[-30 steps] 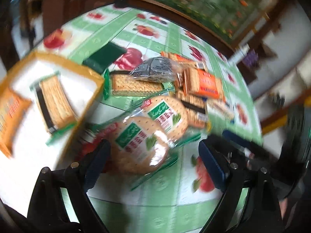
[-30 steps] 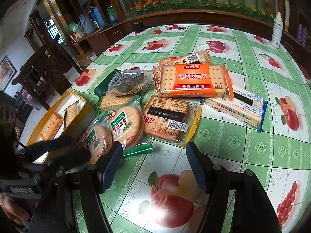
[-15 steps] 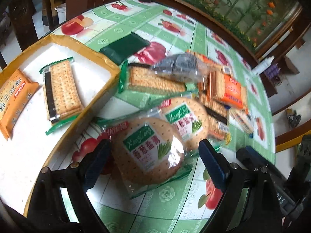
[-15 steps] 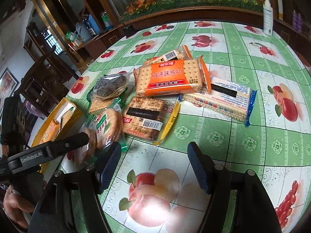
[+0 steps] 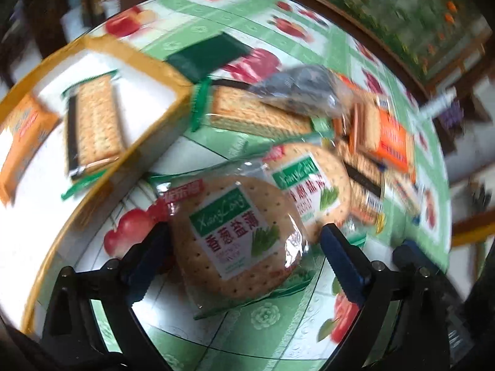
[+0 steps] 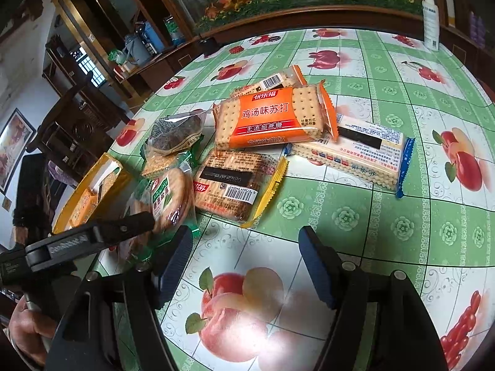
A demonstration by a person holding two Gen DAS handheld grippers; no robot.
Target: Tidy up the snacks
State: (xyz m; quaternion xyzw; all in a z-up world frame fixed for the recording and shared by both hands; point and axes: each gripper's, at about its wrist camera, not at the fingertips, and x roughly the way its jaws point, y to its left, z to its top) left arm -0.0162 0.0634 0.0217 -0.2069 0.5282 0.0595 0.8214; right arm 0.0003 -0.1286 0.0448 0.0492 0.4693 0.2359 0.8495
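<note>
A round cracker pack with a green label lies on the tablecloth between the fingers of my left gripper. Its jaws are opening, and the pads flank the pack without pressing on it. A second round pack lies just behind and partly under it. To the left stands the yellow tray with a green-edged cracker pack and an orange pack inside. My right gripper is open over bare tablecloth in front of the snack pile, with nothing between its fingers.
The pile holds an orange soda-cracker pack, a yellow-edged pack, a blue-edged pack and a dark snack bag. A dark green pad lies behind the tray. A white bottle stands at the far table edge.
My left gripper has sunk toward the front round cracker pack, which now sits between its fingers, and its jaws stand wider. The right gripper shifted slightly earlier and has since kept still.
</note>
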